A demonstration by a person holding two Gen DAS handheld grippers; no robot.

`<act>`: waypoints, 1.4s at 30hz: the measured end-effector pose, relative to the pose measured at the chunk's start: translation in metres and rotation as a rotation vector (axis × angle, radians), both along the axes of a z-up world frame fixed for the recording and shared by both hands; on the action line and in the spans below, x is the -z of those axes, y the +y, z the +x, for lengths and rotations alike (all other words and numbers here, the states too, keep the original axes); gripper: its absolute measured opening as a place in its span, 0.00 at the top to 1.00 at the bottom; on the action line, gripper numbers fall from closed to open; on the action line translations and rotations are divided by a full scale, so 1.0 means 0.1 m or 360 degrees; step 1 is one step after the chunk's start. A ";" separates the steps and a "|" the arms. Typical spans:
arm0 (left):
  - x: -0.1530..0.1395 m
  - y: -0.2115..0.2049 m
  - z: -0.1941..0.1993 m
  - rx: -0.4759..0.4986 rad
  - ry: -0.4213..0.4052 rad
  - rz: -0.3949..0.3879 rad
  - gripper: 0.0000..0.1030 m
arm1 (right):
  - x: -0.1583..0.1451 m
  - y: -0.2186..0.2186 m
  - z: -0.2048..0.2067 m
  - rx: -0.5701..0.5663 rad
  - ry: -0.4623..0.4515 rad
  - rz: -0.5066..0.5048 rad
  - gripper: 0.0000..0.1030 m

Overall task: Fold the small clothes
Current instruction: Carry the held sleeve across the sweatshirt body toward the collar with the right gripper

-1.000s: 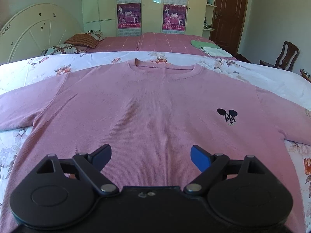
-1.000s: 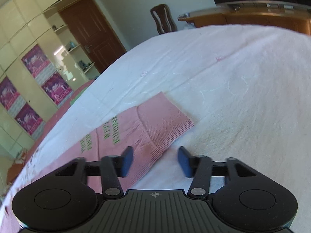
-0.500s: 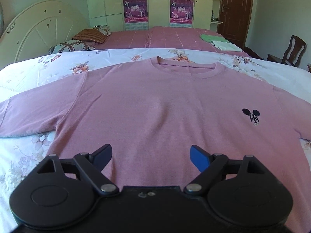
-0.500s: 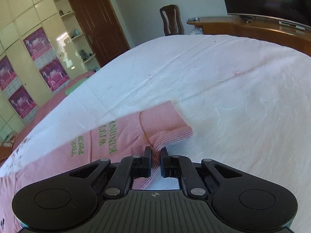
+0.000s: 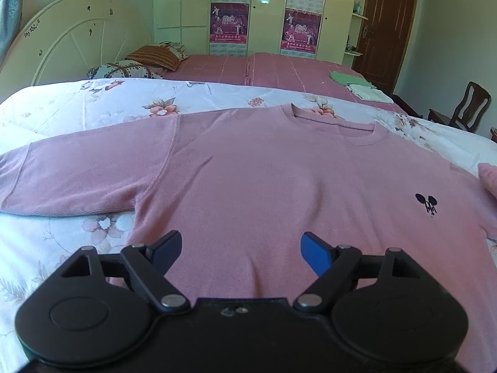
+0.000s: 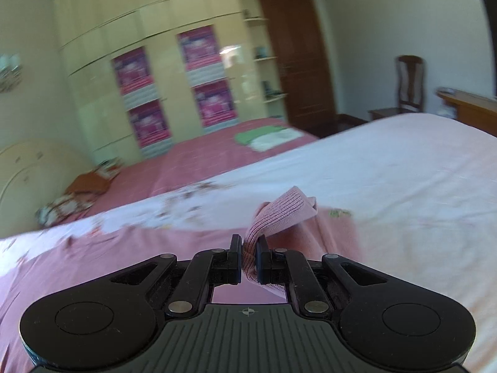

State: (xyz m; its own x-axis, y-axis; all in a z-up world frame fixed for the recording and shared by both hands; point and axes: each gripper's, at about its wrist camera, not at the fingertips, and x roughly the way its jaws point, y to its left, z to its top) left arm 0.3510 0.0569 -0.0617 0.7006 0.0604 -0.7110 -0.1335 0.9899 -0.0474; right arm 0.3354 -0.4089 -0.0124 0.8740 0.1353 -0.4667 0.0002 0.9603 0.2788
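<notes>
A pink long-sleeved sweater [image 5: 264, 186] lies flat, front up, on the floral bedspread [image 5: 93, 108], with a small dark mouse logo [image 5: 427, 203] on its chest. My left gripper [image 5: 240, 248] is open and empty, hovering over the sweater's lower body. My right gripper [image 6: 249, 259] is shut on the ribbed cuff [image 6: 279, 214] of the sweater's sleeve and holds it lifted above the bed. The lifted sleeve end also shows at the right edge of the left wrist view [image 5: 487, 177].
A second bed with a pink cover [image 5: 279, 68] stands behind, with folded green and white cloths [image 5: 357, 85] on it. A wardrobe [image 6: 174, 71], a brown door [image 6: 295, 56] and a wooden chair [image 5: 469, 105] stand beyond. A wooden cabinet [image 6: 472, 108] is at the right.
My right gripper closed on the sleeve cuff, lifted it and swung it left toward the sweater's body. My left gripper stayed open and shifted left over the sweater.
</notes>
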 end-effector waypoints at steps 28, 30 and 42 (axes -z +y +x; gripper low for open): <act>0.27 -0.02 0.70 0.0451 0.0057 -0.0620 0.53 | 0.56 1.79 0.05 -0.0190 0.0113 -0.0027 0.77; 0.39 -0.18 0.84 0.0459 0.0125 -0.0642 0.59 | 0.54 1.53 0.02 -0.0083 0.0132 0.0008 0.77; 0.15 -0.34 1.01 0.0465 -0.0128 -0.0601 0.94 | 0.52 0.50 -0.37 0.0267 0.0219 0.0355 0.45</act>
State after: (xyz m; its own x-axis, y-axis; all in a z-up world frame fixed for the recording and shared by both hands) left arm 0.4516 0.0231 -0.0770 0.7032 -0.3992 -0.5883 0.1666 0.8970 -0.4095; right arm 0.2980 -0.3590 -0.0642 0.8236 0.1069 -0.5571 0.2060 0.8587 0.4693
